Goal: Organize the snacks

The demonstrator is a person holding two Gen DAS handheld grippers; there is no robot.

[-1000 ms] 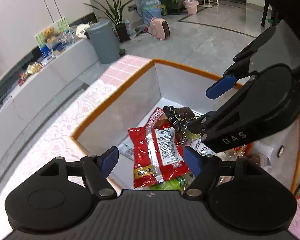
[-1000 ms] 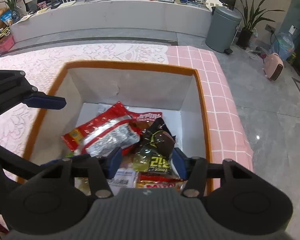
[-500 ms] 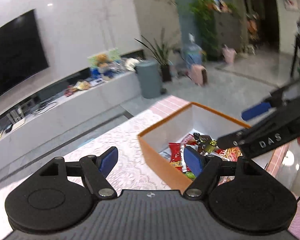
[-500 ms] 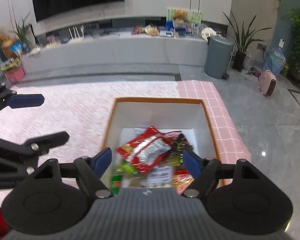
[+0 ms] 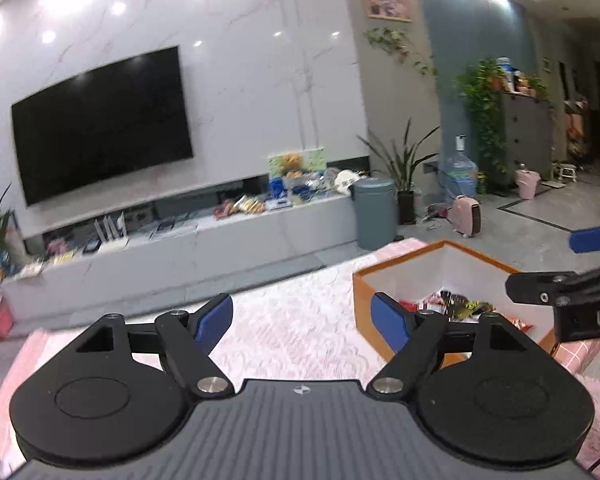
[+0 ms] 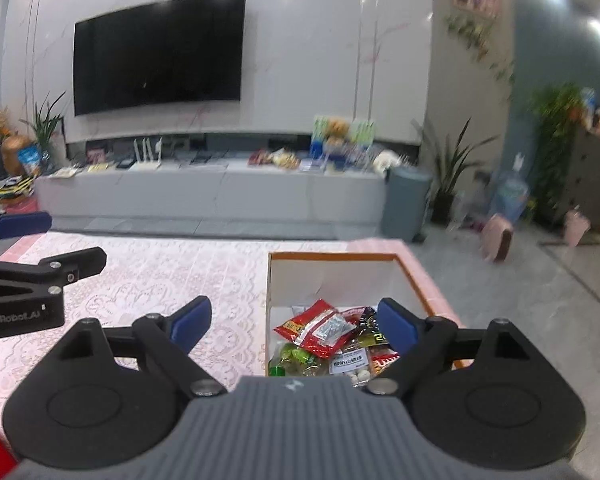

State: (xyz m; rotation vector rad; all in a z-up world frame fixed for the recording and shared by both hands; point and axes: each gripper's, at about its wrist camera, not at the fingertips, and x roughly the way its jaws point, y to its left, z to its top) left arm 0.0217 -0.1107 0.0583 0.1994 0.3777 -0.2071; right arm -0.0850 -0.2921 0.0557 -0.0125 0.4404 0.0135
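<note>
Over the lace-covered table (image 6: 188, 280), the left gripper (image 5: 304, 320) hangs with its blue pads spread wide and nothing between them; its jaws have just been opening further. Beneath it lies only bare tablecloth, so it looks parked clear of the work, not lined up on anything.

Further right, at the table's far right corner where the lace gives way to pink check, sits the orange-rimmed box (image 6: 340, 257), white inside. The snacks (image 6: 332, 340) are heaped at its near end: a red packet (image 6: 314, 328) lies on top, a green one (image 6: 294, 360) against the left wall, and a dark wrapper to the right whose print is too blurred to read. Piled loosely rather than in rows, they seem dropped in, which suits a tidy-up whose only aim is getting everything into one container.

The right gripper (image 6: 290, 328) is above the box's near rim, empty, its jaws having just been opening to a broad gap. No loose packet shows on the cloth, so the gathering looks finished or nearly so.
</note>
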